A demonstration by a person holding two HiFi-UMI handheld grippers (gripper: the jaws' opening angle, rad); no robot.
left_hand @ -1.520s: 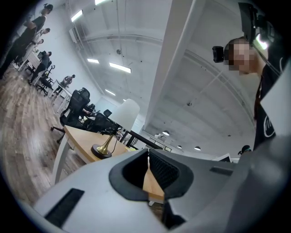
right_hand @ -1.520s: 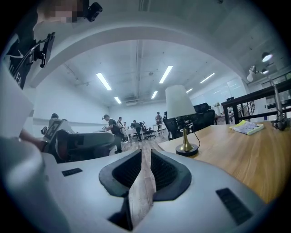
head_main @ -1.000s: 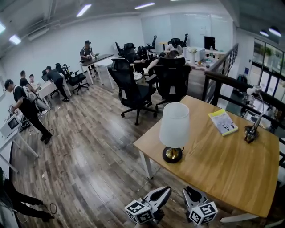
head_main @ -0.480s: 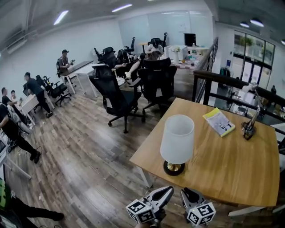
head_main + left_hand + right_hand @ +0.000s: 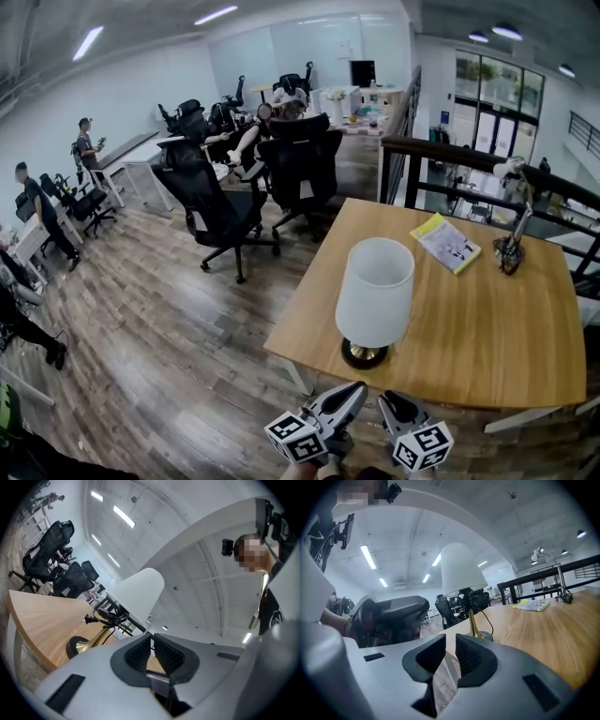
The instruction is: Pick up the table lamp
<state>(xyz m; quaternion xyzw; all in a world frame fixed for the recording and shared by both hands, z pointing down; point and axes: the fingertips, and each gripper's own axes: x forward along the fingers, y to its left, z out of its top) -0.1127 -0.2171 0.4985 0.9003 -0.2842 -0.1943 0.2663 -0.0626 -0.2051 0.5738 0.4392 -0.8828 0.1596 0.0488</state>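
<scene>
The table lamp (image 5: 375,292) has a white shade and a brass stem on a round black base. It stands upright near the front left corner of the wooden table (image 5: 487,328). My left gripper (image 5: 351,395) and right gripper (image 5: 396,407) sit side by side at the bottom of the head view, just short of the table's near edge and apart from the lamp. Both are shut with nothing in them. In the left gripper view the lamp (image 5: 136,592) lies beyond the gripper (image 5: 152,640). In the right gripper view the lamp (image 5: 462,572) stands ahead of the gripper (image 5: 450,643).
A yellow booklet (image 5: 447,242) and a small desk lamp (image 5: 509,251) lie at the table's far side. A black railing (image 5: 441,155) runs behind the table. Office chairs (image 5: 220,211) stand on the wood floor to the left, with people at desks further off.
The view has swung so the table and lamp sit more central and a little nearer to both grippers. Both grippers stay shut and empty.
</scene>
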